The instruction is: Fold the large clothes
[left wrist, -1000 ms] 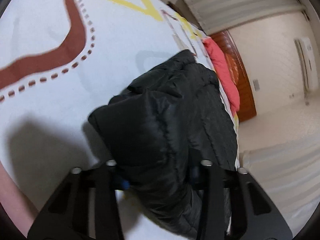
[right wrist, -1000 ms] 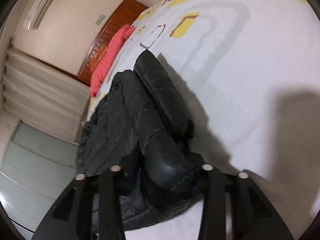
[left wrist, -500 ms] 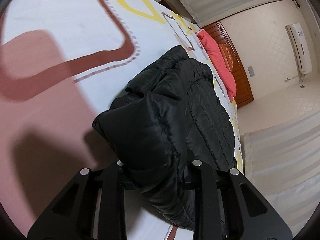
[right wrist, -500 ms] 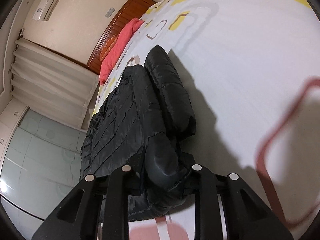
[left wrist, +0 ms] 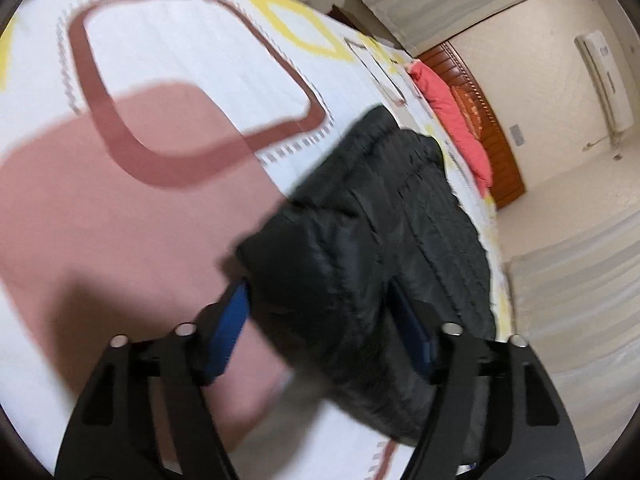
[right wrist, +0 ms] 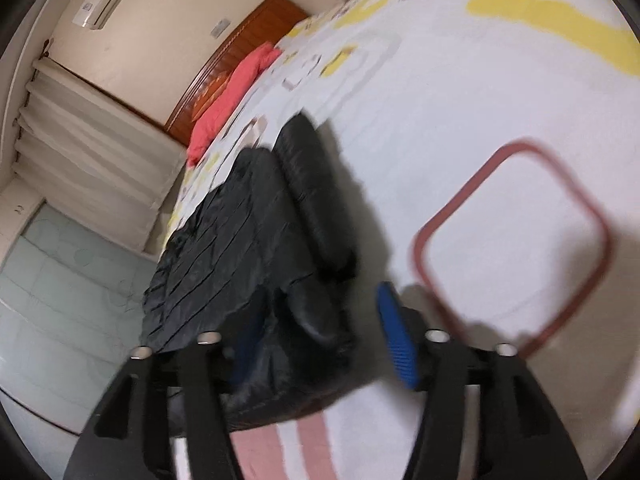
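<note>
A black quilted jacket (left wrist: 372, 240) lies folded into a thick bundle on a bed, on a white bedspread (left wrist: 192, 52) printed with maroon, pink and yellow shapes. In the left wrist view the bundle fills the centre and runs up toward one o'clock; in the right wrist view (right wrist: 256, 264) it sits left of centre, with a puffy rolled part along its right side.

The left gripper (left wrist: 320, 332) is spread wide, its blue pads (left wrist: 228, 328) apart. The near end of the jacket sits between the fingers, but the left pad is clear of the cloth; the right pad is half hidden behind the bundle, so contact there cannot be told. The right gripper (right wrist: 324, 344) is also released, jaws wide. Its right blue pad (right wrist: 396, 340) stands free over the bedspread at four o'clock from the jacket, while the left one is mostly hidden against the dark cloth.

Past the jacket, toward one o'clock in the left view, a coral pillow (left wrist: 452, 120) lies against a wooden headboard (left wrist: 492, 136). Pale curtains (right wrist: 92, 148) hang beside the bed, and an air conditioner (left wrist: 604, 80) is mounted on the wall.
</note>
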### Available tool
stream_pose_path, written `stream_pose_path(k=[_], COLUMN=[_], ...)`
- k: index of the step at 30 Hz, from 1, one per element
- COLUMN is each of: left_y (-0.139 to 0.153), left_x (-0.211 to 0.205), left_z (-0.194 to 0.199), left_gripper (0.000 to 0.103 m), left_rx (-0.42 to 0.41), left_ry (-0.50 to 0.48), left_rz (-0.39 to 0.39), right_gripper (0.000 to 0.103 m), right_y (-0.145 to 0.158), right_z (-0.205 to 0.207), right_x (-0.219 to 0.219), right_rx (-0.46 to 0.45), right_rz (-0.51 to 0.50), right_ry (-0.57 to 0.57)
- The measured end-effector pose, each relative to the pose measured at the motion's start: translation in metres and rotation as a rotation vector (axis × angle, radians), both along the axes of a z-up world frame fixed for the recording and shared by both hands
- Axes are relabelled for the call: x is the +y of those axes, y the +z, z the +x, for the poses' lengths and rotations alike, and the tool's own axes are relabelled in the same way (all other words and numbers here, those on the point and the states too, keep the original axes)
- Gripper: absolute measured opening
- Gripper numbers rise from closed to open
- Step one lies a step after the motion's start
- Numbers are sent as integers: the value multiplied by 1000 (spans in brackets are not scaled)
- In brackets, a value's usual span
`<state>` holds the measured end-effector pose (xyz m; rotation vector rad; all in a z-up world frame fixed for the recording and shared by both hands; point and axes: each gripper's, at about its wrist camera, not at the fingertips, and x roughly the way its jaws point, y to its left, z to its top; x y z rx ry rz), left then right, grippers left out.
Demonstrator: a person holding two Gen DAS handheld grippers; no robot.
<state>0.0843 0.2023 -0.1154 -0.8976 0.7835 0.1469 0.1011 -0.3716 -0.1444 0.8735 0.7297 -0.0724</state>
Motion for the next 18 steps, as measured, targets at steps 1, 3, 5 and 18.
stream_pose_path(k=[1, 3, 5, 18], left_y=[1, 7, 16, 72], left_x=[5, 14, 14, -81], left_z=[-8, -14, -15, 18], left_gripper=[72, 72, 72, 69], left_rx=[6, 28, 45, -9], left_ry=[4, 7, 2, -163], left_rz=[20, 73, 168, 687], right_gripper=[60, 60, 60, 54], right_y=[1, 5, 8, 58], right_z=[-13, -20, -24, 14], right_x=[-4, -13, -19, 86], right_rx=[4, 33, 59, 29], right_rz=[-16, -70, -125, -494], right_ry=[-11, -41, -57, 161])
